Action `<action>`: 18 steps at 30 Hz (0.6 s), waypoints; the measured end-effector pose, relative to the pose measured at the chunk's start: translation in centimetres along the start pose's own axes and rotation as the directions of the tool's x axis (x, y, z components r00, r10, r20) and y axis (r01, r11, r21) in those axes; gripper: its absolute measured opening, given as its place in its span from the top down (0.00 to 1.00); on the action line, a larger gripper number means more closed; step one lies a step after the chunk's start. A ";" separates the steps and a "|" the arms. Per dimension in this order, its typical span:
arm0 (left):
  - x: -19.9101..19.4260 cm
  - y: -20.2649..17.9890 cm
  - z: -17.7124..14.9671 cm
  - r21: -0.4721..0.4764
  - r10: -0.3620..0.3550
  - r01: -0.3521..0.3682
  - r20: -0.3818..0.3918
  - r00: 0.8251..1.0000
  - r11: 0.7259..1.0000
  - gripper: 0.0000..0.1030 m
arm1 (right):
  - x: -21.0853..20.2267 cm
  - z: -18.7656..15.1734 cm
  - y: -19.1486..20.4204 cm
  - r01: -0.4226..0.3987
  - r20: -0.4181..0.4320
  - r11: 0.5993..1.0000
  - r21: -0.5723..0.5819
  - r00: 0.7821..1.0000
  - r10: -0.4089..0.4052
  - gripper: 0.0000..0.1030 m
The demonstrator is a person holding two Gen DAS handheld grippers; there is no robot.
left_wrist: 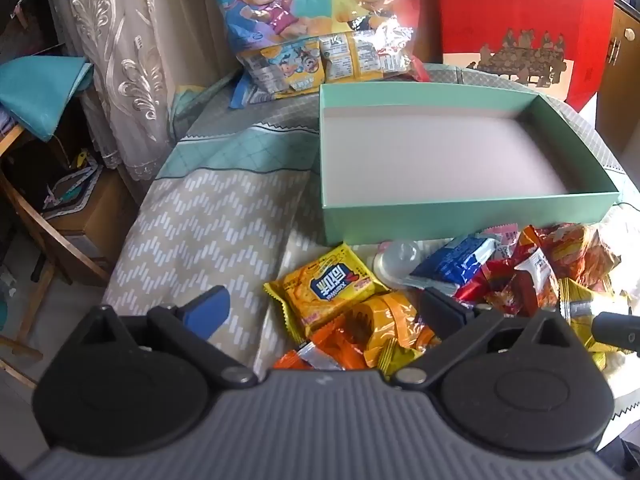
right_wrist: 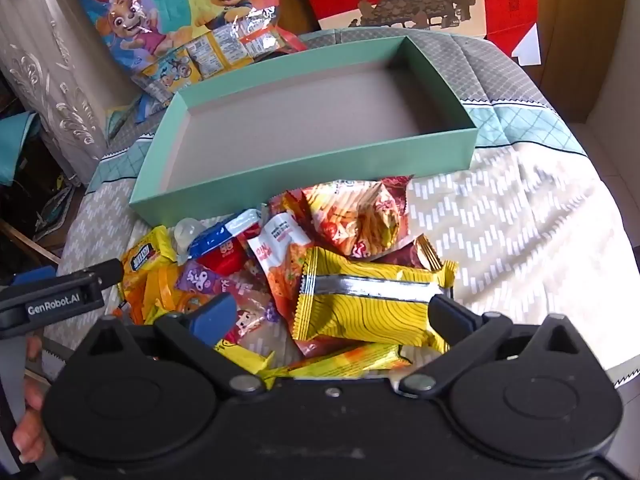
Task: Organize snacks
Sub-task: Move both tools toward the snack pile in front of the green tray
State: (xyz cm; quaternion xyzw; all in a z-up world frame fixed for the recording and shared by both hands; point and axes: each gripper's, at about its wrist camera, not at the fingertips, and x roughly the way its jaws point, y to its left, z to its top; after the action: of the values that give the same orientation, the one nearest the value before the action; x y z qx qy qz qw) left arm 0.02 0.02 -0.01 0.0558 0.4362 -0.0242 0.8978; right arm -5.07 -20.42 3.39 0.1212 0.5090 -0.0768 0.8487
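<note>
Splayed tongs over snack pile

Lace curtain hangs left; wooden cabinet stands right.

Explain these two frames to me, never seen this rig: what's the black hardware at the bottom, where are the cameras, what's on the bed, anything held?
No robot arm here: a person carries one handheld two-finger gripper per hand, each with a fisheye camera looking along its fingers.

The left wrist view shows the left gripper, jaws wide open, holding nothing. The right wrist view shows the right gripper, also open and empty; the left one pokes in at its left edge.

On the patterned bedspread lies a loose pile of snack packets, including a yellow cracker packet and a yellow wavy-striped wrapper. Behind the pile sits an empty mint-green cardboard tray, likely the destination for the snacks.
</note>
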 end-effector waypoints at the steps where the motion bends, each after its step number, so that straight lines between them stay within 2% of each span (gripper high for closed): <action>1: 0.0 0.0 0.0 -0.003 0.002 -0.002 -0.002 1.000 1.000 0.00 | 0.0 0.0 0.0 0.000 -0.001 1.000 0.001 1.000 0.000 0.00; 18: -0.1 -0.2 -0.5 0.011 -0.027 0.027 -0.032 0.999 1.000 0.00 | -0.7 -0.3 -0.8 -0.014 -0.011 1.000 0.011 1.000 0.014 0.00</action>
State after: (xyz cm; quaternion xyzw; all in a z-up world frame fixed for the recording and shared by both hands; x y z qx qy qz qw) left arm -0.42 -0.07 -0.27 0.0555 0.4511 -0.0380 0.8899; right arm -5.84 -21.11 3.74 0.1298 0.5124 -0.0730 0.8458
